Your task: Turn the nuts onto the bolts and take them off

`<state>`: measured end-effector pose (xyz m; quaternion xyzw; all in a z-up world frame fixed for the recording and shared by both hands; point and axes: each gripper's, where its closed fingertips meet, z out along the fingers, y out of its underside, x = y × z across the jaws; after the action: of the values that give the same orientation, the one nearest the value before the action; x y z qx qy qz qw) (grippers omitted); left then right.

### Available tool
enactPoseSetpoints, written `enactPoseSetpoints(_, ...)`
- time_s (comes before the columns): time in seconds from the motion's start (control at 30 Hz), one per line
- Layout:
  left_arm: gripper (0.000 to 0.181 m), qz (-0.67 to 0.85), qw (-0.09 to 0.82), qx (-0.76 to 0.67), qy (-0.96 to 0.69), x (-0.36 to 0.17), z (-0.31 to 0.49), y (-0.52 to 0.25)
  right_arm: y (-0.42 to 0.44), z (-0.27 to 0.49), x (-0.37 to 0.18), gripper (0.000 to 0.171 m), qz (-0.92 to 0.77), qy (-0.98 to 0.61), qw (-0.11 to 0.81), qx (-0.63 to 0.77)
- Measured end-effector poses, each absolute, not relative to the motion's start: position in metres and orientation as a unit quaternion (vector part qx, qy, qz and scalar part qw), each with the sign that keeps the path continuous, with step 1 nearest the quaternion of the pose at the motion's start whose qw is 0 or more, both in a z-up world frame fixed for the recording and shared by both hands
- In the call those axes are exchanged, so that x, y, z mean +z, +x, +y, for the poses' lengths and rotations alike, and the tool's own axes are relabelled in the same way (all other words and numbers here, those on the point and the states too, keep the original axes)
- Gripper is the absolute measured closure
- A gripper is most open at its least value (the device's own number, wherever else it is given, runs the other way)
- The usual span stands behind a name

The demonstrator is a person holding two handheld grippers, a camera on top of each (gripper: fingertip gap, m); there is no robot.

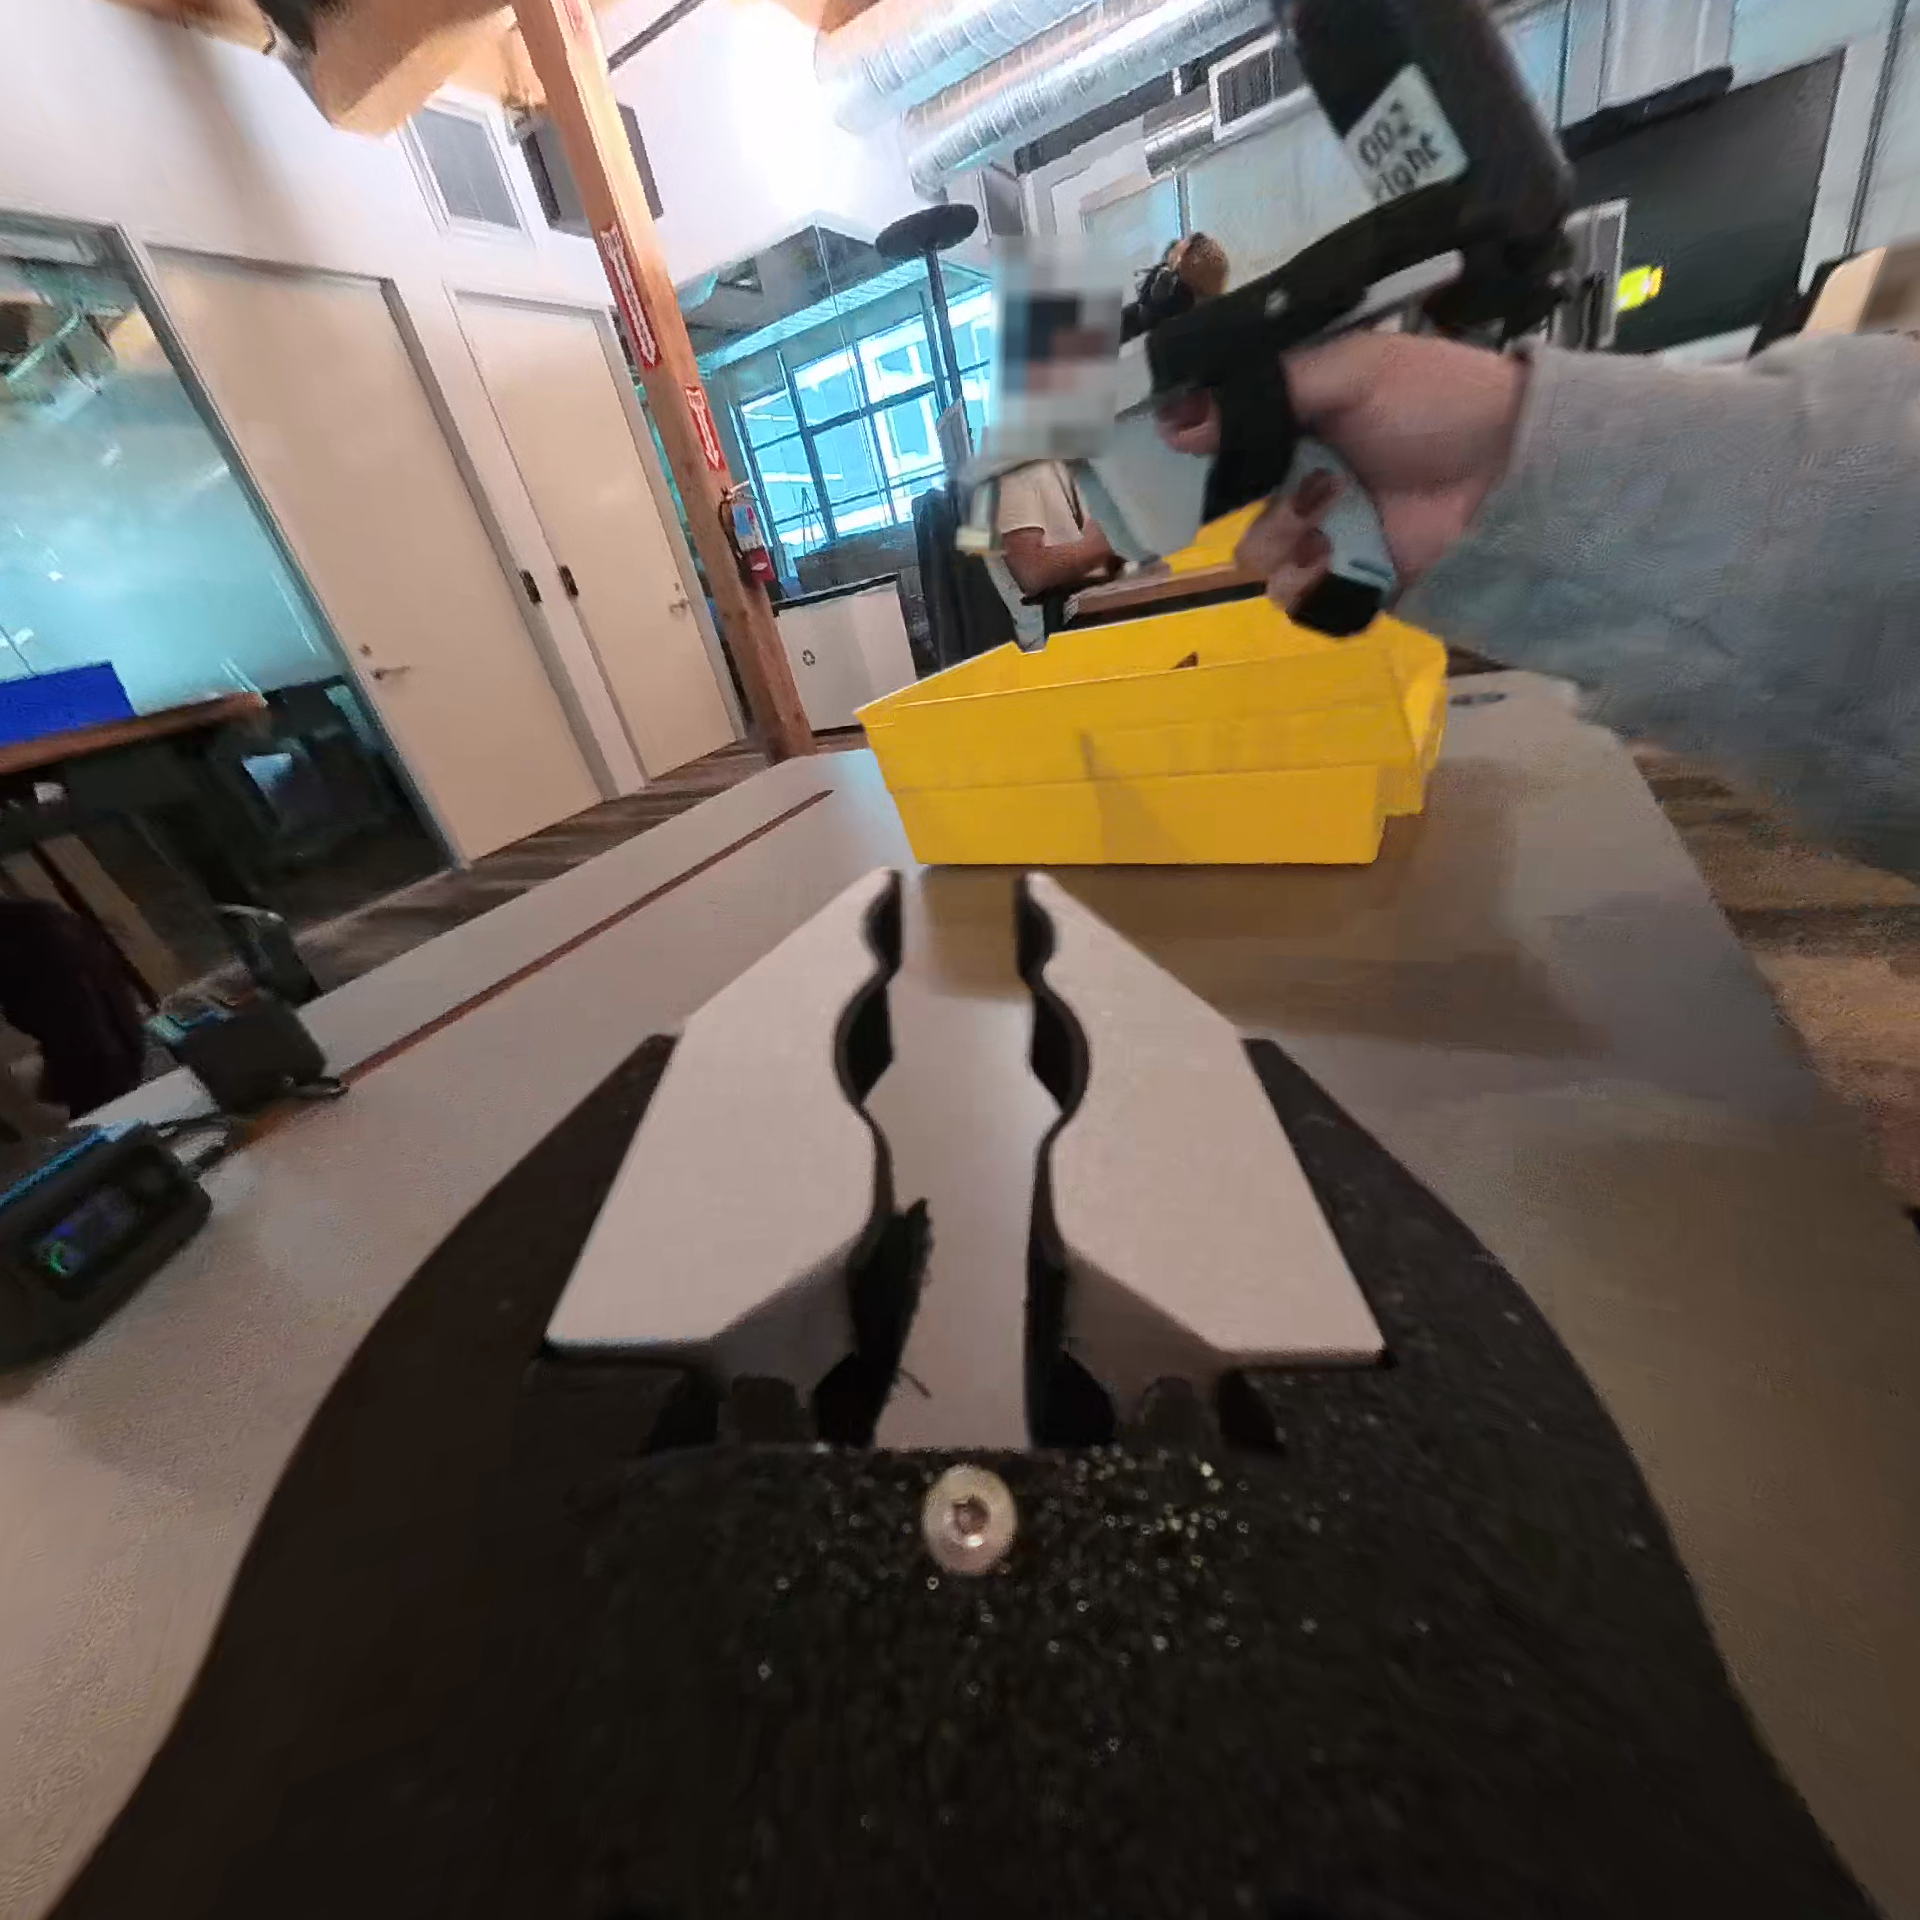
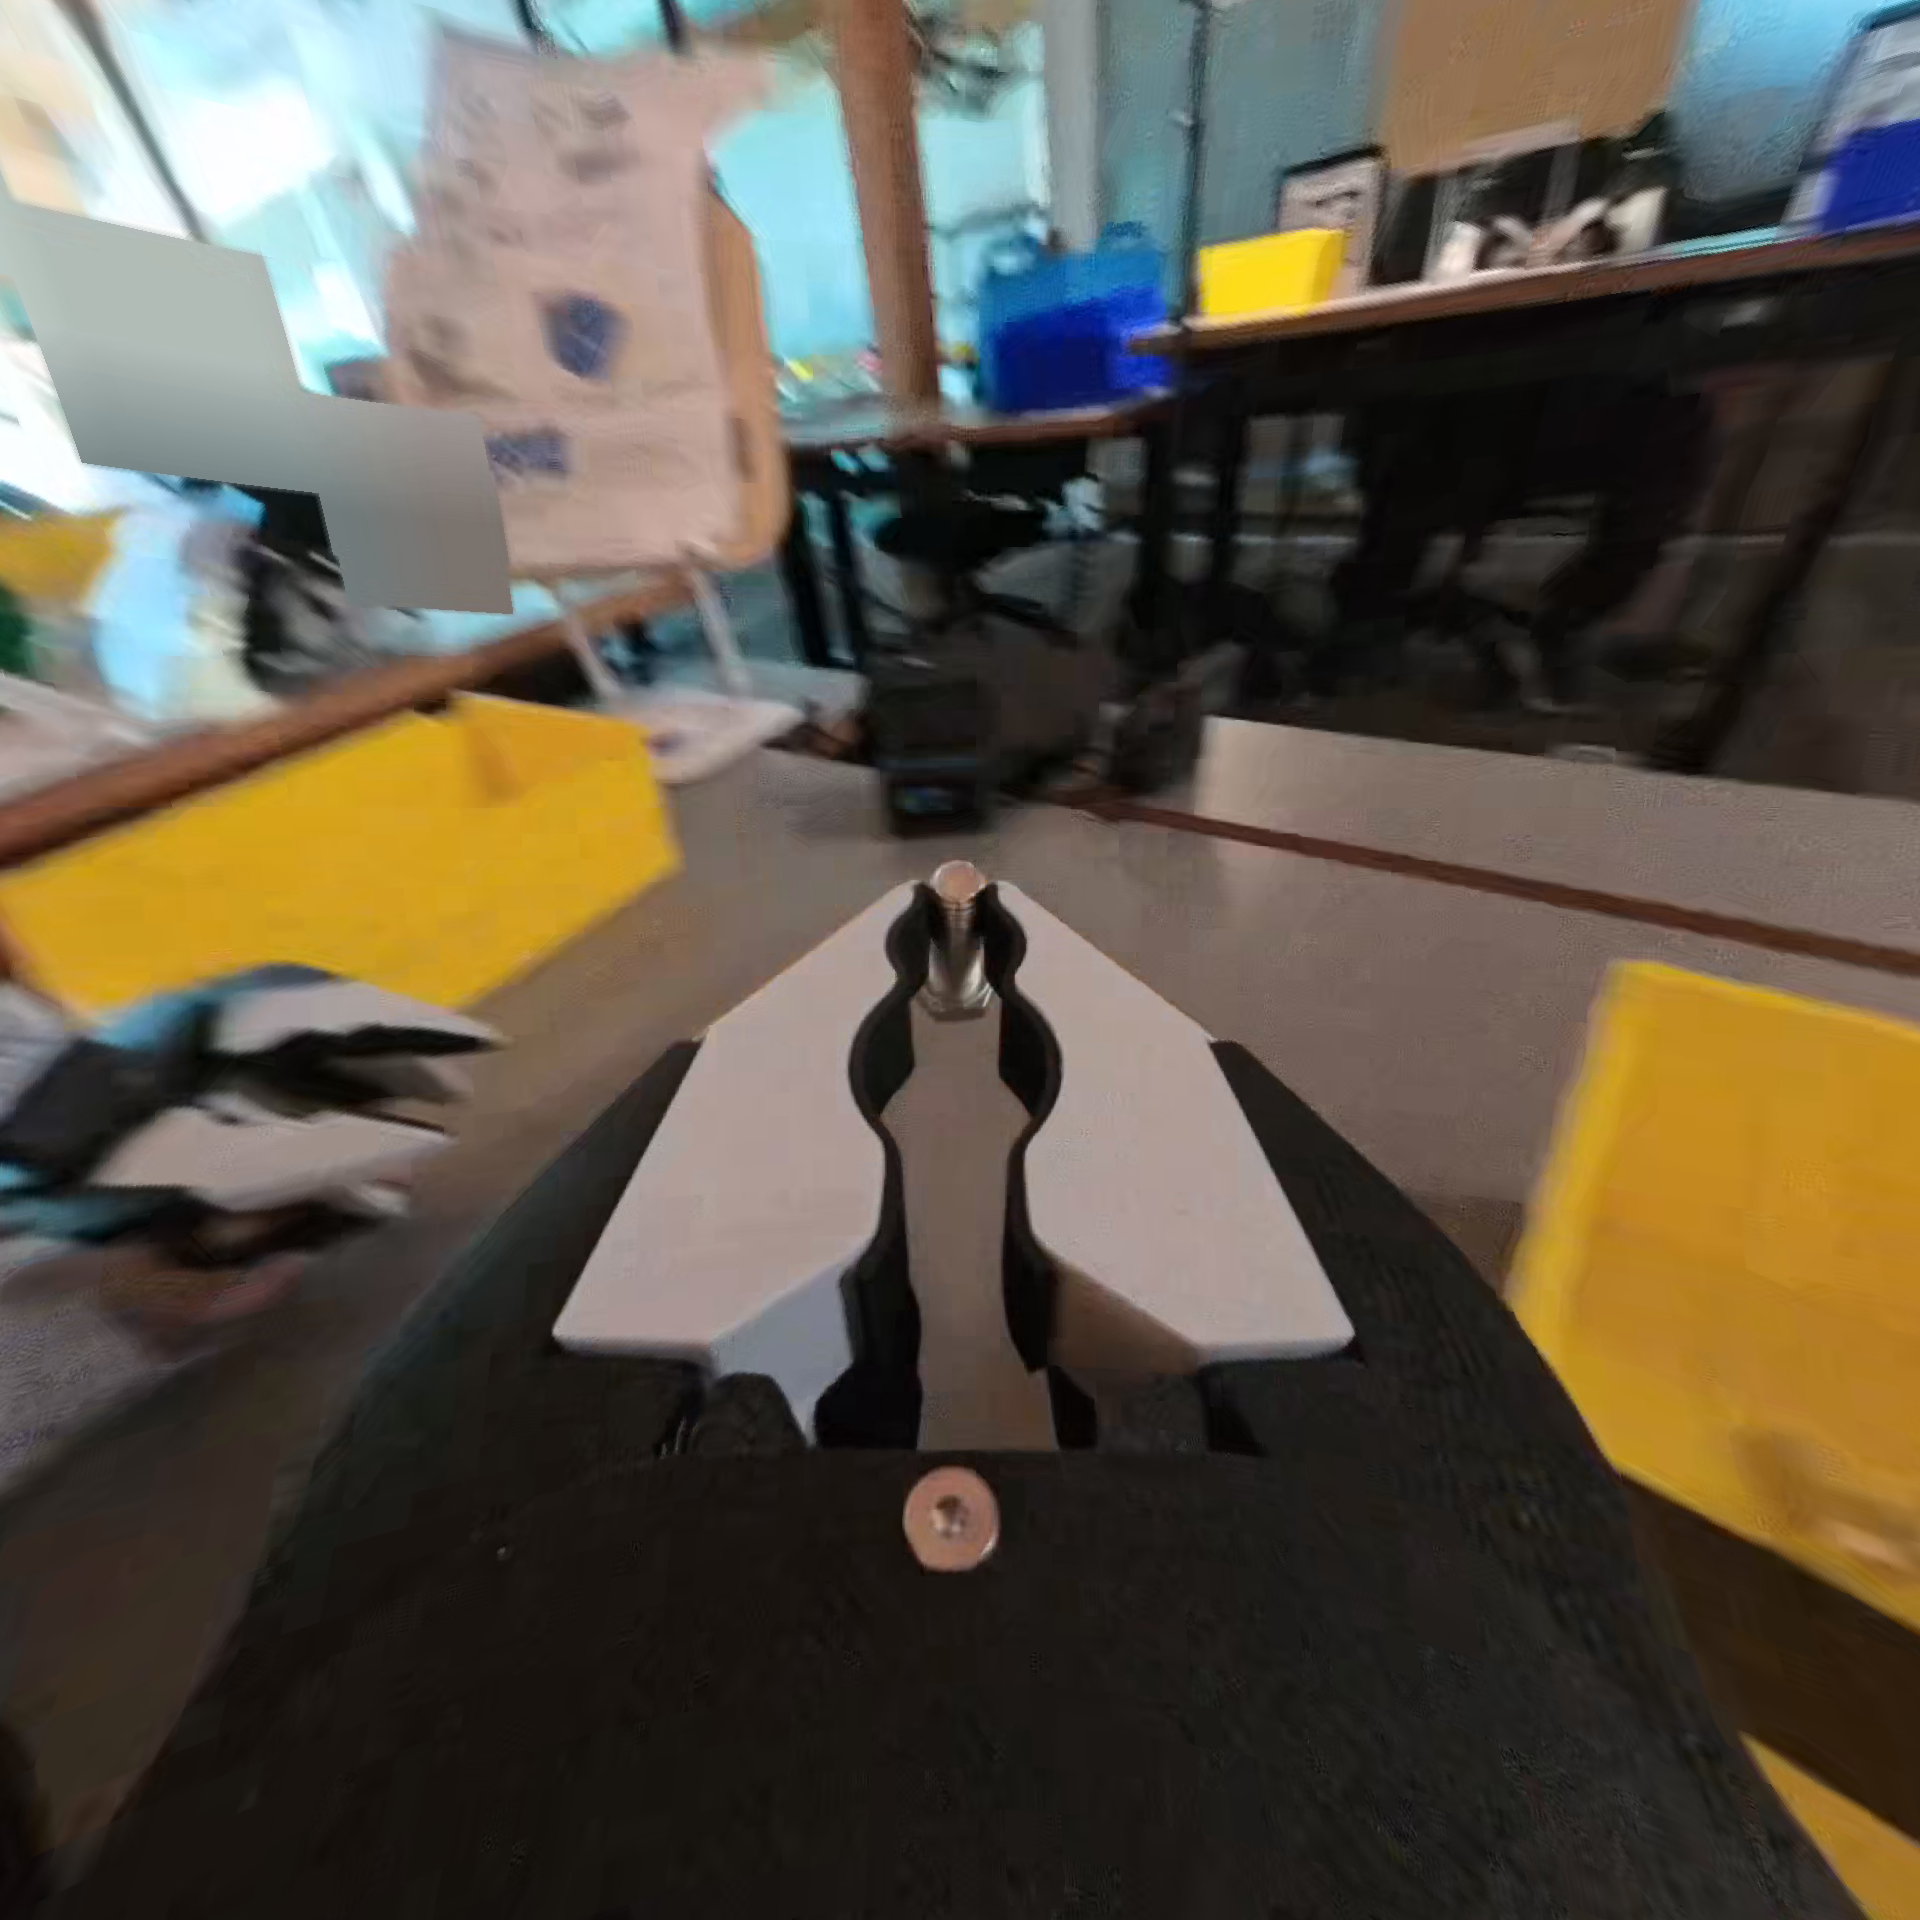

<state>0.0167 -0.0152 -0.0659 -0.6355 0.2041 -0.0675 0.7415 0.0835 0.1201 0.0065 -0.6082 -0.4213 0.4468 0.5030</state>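
Between the tips of the right gripper point(image 2: 957, 914), a silver bolt point(image 2: 954, 951) sat clamped, its hex head toward the camera. The left gripper point(image 1: 958, 894) hung over the grey table point(image 1: 1455, 1039) with jaws apart and empty, near a yellow bin point(image 1: 1143, 769).

Left gripper point(image 1: 956, 904): pale grey fingers point(image 1: 769, 1122) with black inner lining, on a black speckled body; silver screw point(image 1: 968, 1519) at 6 o'clock. Right gripper point(image 2: 958, 894): same grey-and-black scheme. Bolt point(image 2: 954, 951) is shiny silver metal. Bench point(image 1: 1507, 1039) is grey-beige with one dark brown stripe point(image 1: 582, 935). Bin point(image 1: 1143, 748) at 1 o'clock is bright yellow. Sleeve point(image 1: 1683, 582) is light grey. Crate point(image 2: 1070, 322) at 12 o'clock is blue.
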Motion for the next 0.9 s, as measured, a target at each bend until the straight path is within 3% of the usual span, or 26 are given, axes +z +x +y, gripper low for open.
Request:
enactPoseSetpoints(0.03, 0.180, 0.200, 0.741, -0.073, -0.637, -0.066, -0.015, 0.015, 0.099, 0.156, 0.003, 0.163, -0.442, -0.638, 0.519, 0.358)
enactPoseSetpoints(0.13, 0.181, 0.183, 0.741, -0.067, -0.642, -0.066, -0.013, 0.008, 0.142, 0.252, -0.016, 0.163, -0.458, -0.720, 0.493, 0.169)
enactPoseSetpoints(0.3, 0.181, 0.192, 0.733, -0.059, -0.650, -0.070, -0.011, 0.010, 0.156, 0.317, -0.094, 0.163, -0.529, -0.794, 0.294, 0.058)
enactPoseSetpoints(0.47, 0.181, 0.197, 0.727, -0.038, -0.657, -0.073, -0.010, 0.008, 0.153, 0.338, -0.137, 0.162, -0.525, -0.821, 0.222, 0.038)
enactPoseSetpoints(0.53, 0.181, 0.192, 0.728, -0.040, -0.657, -0.072, -0.010, 0.006, 0.148, 0.338, -0.139, 0.141, -0.516, -0.825, 0.222, 0.052)
enactPoseSetpoints(0.63, 0.174, 0.165, 0.729, -0.041, -0.663, -0.072, -0.009, -0.003, 0.148, 0.338, -0.111, 0.116, -0.523, -0.798, 0.296, 0.041)
enactPoseSetpoints(0.8, 0.149, 0.128, 0.741, 0.012, -0.659, -0.060, -0.015, -0.025, 0.179, 0.295, -0.009, 0.112, -0.499, -0.695, 0.515, 0.055)
enactPoseSetpoints(0.83, 0.141, 0.114, 0.747, 0.026, -0.654, -0.054, -0.018, -0.030, 0.195, 0.284, 0.005, 0.111, -0.482, -0.684, 0.545, 0.058)
enactPoseSetpoints(0.9, 0.109, 0.064, 0.755, 0.037, -0.651, -0.037, -0.027, -0.041, 0.234, 0.272, 0.026, 0.091, -0.428, -0.677, 0.596, 0.059)
